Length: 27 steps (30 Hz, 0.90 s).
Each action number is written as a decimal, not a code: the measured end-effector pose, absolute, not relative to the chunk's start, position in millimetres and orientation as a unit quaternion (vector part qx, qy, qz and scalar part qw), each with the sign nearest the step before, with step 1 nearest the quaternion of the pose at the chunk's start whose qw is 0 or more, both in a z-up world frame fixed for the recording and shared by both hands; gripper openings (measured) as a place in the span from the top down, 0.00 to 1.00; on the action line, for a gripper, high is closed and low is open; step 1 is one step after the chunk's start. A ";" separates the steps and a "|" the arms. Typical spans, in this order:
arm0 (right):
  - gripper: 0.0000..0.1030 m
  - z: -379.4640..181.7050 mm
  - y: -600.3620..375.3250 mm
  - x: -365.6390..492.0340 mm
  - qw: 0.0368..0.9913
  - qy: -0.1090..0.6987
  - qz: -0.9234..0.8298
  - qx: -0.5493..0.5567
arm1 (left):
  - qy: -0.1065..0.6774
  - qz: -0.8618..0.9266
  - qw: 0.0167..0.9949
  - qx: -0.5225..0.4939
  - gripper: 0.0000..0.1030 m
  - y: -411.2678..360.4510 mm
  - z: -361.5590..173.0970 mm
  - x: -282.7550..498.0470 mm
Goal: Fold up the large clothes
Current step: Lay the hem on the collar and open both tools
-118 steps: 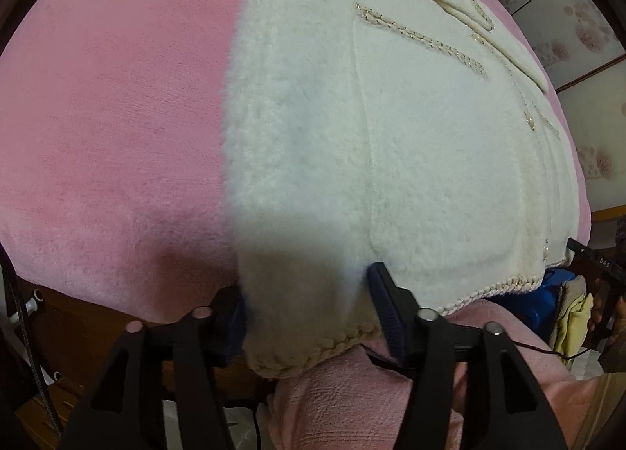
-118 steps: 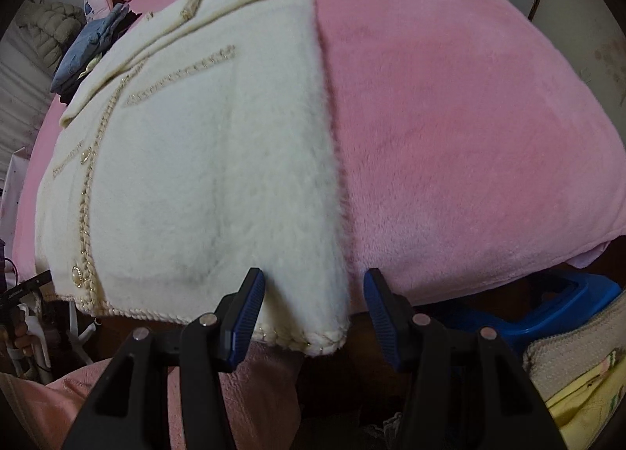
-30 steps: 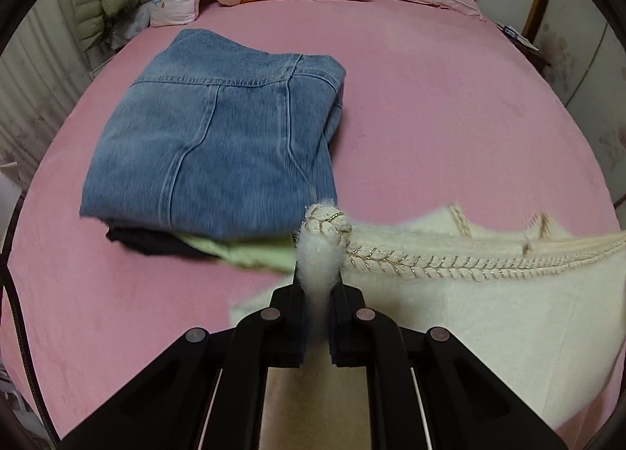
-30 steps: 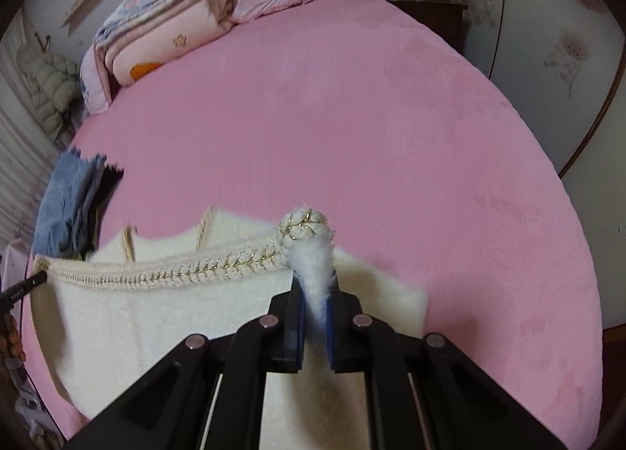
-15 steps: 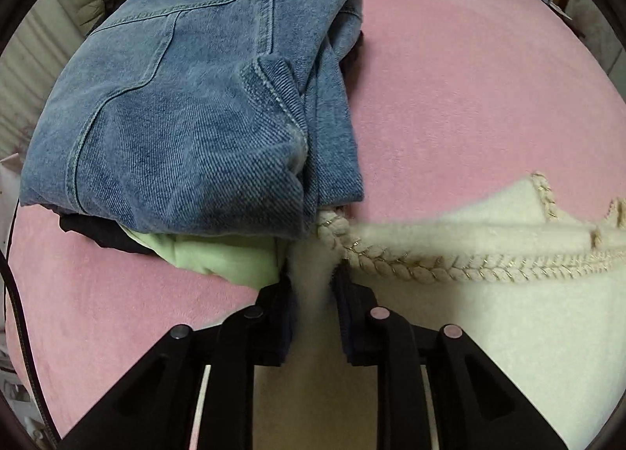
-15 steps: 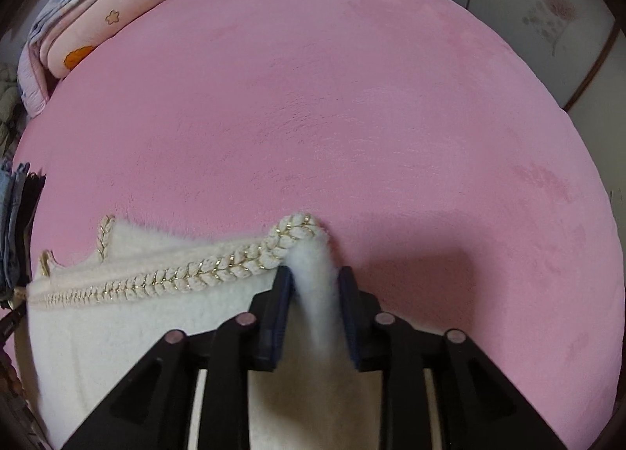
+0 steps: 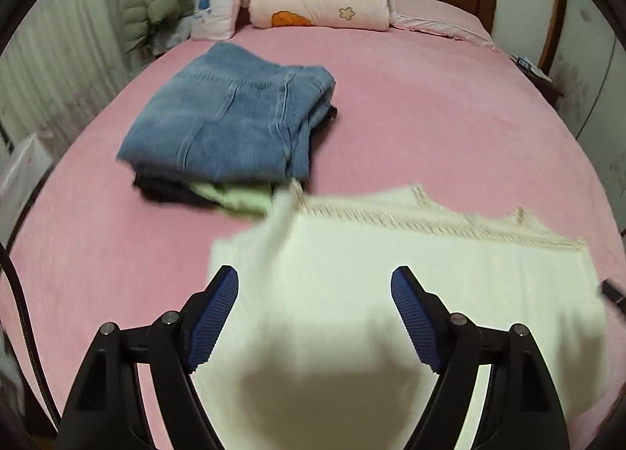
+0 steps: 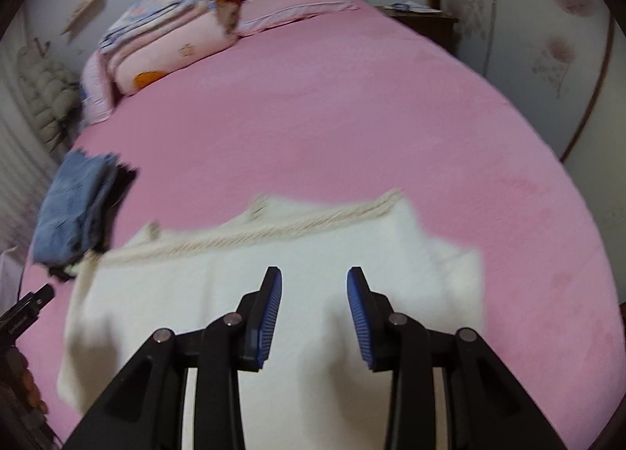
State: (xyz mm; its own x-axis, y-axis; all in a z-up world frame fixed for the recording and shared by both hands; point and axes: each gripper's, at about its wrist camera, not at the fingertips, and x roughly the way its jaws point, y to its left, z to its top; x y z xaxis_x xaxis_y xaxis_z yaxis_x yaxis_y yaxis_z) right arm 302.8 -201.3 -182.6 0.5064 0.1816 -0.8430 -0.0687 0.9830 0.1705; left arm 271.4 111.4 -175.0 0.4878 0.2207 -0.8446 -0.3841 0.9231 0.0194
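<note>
The near part of the cream garment [image 7: 411, 293] runs off the bottom edge in both wrist views, so how far it reaches toward the camera cannot be told. Its left corner by the braided trim [image 7: 430, 221] is smeared by motion in the left wrist view, and the trim's weave is blurred in the right wrist view too. Under the folded jeans [image 7: 231, 125] only slivers show of a pale green piece [image 7: 234, 196] and a dark piece [image 7: 164, 188] (what garments they are cannot be told). In the right wrist view this pile is blurred. A dark object [image 8: 27, 311] at that view's left edge is cut off and cannot be made out.
</note>
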 end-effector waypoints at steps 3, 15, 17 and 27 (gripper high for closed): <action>0.66 -194.9 -164.9 282.0 0.863 0.492 0.106 0.039 | 0.482 0.180 0.854 -0.082 0.23 88.9 -191.1 257.0; 0.99 -265.8 -136.5 280.7 0.863 0.480 0.142 -0.067 | 0.497 0.275 0.823 -0.007 0.19 124.5 -274.4 241.5; 1.00 -264.0 -156.6 278.5 0.870 0.471 0.124 -0.077 | 0.492 0.278 0.825 0.019 0.13 130.4 -275.5 237.7; 1.00 -262.7 -284.0 273.4 0.869 0.488 -0.015 -0.079 | 0.495 0.267 0.827 0.017 0.09 159.4 -276.6 228.0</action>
